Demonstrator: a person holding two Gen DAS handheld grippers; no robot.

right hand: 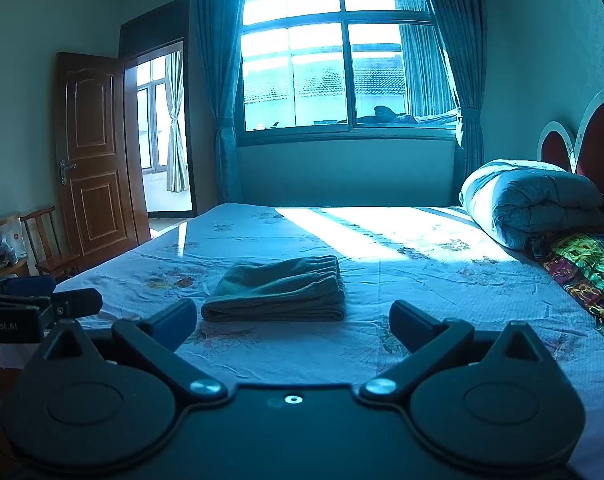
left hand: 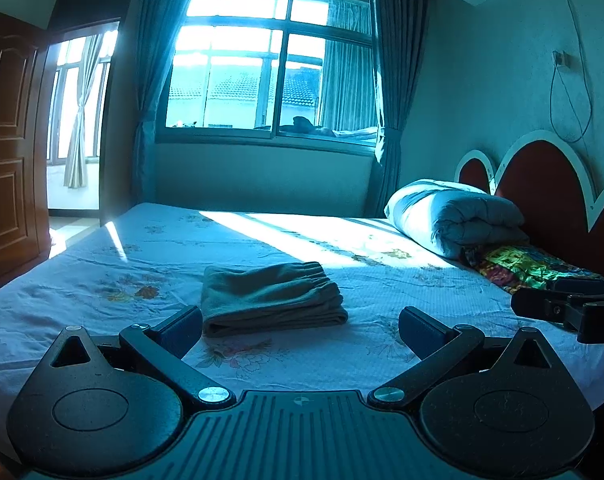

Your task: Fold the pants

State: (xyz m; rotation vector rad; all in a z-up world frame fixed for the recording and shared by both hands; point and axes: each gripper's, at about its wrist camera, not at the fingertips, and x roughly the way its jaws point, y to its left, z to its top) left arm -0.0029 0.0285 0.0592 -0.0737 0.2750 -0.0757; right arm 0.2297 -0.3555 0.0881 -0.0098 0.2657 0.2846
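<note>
The left gripper (left hand: 299, 330) is hovering low over the near edge of the bed (left hand: 101, 248), its jaws standing wide apart and holding nothing. The pants (left hand: 271, 300) are lying straight ahead of it on the floral sheet, already reduced to a compact folded bundle, apart from both fingers. The bundle's long axis is running across the view, left to right, with the gathered waistband toward the far right corner and the folded edge facing the grippers.

The right gripper (right hand: 291, 322) is sitting just beside the left one, its jaws likewise spread and empty. From its camera the pants (right hand: 279, 290) are lying ahead and slightly left of centre, so the bundle appears to be resting between the two tools, marginally nearer the left. Judged from this layout, the folding is looking complete or nearly so; any further move would be a straight reach forward.

On legible writing: the side of the left gripper, seen at the left edge of the right camera, is carrying white lettering reading "nRobot.AI", the start being cut off. No other text is readable.
</note>
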